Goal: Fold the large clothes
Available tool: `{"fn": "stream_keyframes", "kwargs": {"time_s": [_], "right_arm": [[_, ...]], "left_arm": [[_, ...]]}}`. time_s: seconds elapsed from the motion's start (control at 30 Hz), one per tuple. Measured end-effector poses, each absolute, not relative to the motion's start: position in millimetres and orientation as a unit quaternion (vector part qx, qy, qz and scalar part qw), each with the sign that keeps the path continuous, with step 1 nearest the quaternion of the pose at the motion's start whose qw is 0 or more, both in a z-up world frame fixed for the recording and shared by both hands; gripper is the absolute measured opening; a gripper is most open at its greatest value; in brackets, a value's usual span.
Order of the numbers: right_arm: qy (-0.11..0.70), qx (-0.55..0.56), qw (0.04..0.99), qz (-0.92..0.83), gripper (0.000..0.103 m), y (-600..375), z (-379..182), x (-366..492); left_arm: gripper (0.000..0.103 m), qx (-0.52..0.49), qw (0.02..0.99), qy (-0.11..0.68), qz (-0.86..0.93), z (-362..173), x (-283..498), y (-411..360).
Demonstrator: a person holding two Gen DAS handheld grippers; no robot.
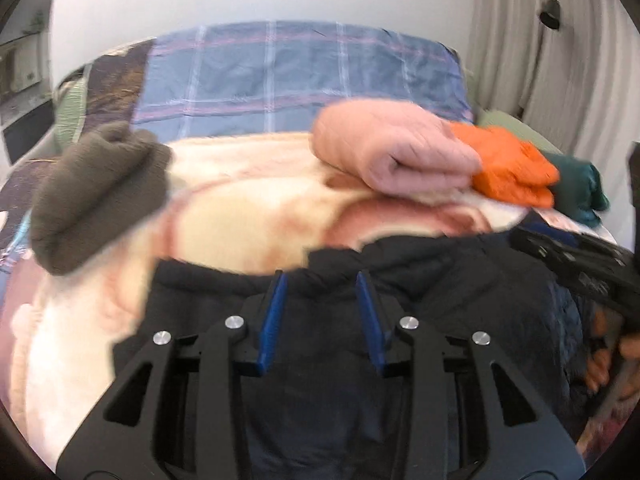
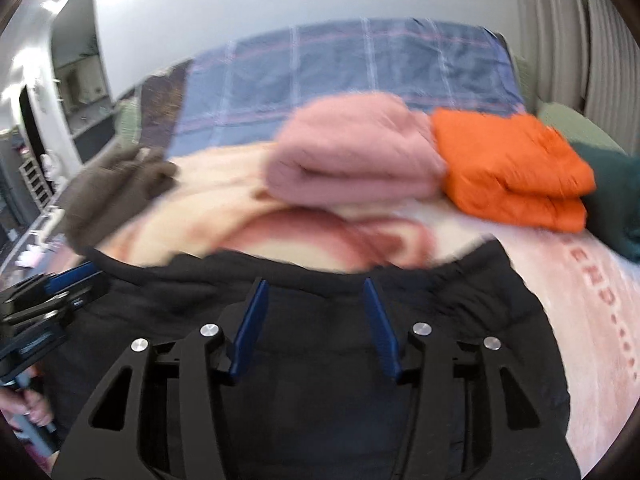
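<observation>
- Left gripper (image 1: 322, 280): blue fingers (image 1: 276, 312) stand part-way apart, dark cloth bunched between them. Whether the pads actually pinch it I cannot tell; the frame is blurred.
- Right gripper (image 2: 316, 286): same picture, jaws a little wider, dark cloth filling the gap. Grip likewise not settled by the view.
- Black jacket (image 2: 320, 320): lies at the near edge of the bed, under and between both grippers. Its far edge runs left to right across both views, so the long axis reads as crosswise to the grippers; which end is collar or hem is not visible.
- Judgement: two grippers side by side on one edge suggests lifting that edge evenly for a fold away from the person.
- Cream and pink blanket (image 1: 248, 216): serves as the work surface under the jacket.
- Beyond it: grey garment (image 1: 96, 196) at left; pink bundle (image 2: 352, 152), orange bundle (image 2: 512, 168) and green bundle (image 1: 580, 188) in a row at right, seemingly finished pieces kept clear.
- Farthest: blue checked cover (image 1: 300, 68).
</observation>
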State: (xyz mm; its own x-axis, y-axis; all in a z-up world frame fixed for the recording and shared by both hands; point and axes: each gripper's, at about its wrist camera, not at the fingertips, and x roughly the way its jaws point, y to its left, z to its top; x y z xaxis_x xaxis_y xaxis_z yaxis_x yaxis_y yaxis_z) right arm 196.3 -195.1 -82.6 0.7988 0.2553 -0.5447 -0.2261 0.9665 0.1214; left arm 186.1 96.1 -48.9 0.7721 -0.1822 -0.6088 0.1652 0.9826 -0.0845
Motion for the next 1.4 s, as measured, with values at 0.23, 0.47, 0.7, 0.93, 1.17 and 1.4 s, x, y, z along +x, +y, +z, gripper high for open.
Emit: {"fn": "stream_keyframes", "kwargs": {"time_s": [0.23, 0.47, 0.7, 0.93, 1.17, 1.4], "right_arm": [[0.36, 0.005, 0.922, 0.144, 0.056, -151.3, -143.4, 246.0], [0.351, 0.015, 0.923, 0.155, 0.056, -153.2, -151.0, 248.5], [0.348, 0.01, 0.925, 0.151, 0.056, -149.3, -159.7, 252.3], [0.369, -0.013, 0.92, 0.128, 0.057, -147.5, -146.9, 243.5], [0.361, 0.035, 0.921, 0.144, 0.057, -162.9, -123.2, 148.2], [0.369, 0.002, 0.923, 0.107, 0.058, -153.7, -159.4, 133.9]], "left_arm": [[0.059, 0.02, 0.922, 0.387, 0.001, -112.0, 230.6, 116.9], [0.059, -0.053, 0.92, 0.388, -0.03, -118.8, 232.1, 139.2], [0.059, -0.056, 0.918, 0.391, -0.03, -126.0, 234.3, 132.2], [0.059, -0.043, 0.92, 0.388, -0.028, -123.3, 232.4, 129.3], [0.063, -0.053, 0.926, 0.371, -0.033, -113.5, 214.5, 137.9], [0.066, -0.028, 0.924, 0.382, -0.024, -121.0, 221.3, 127.7]]}}
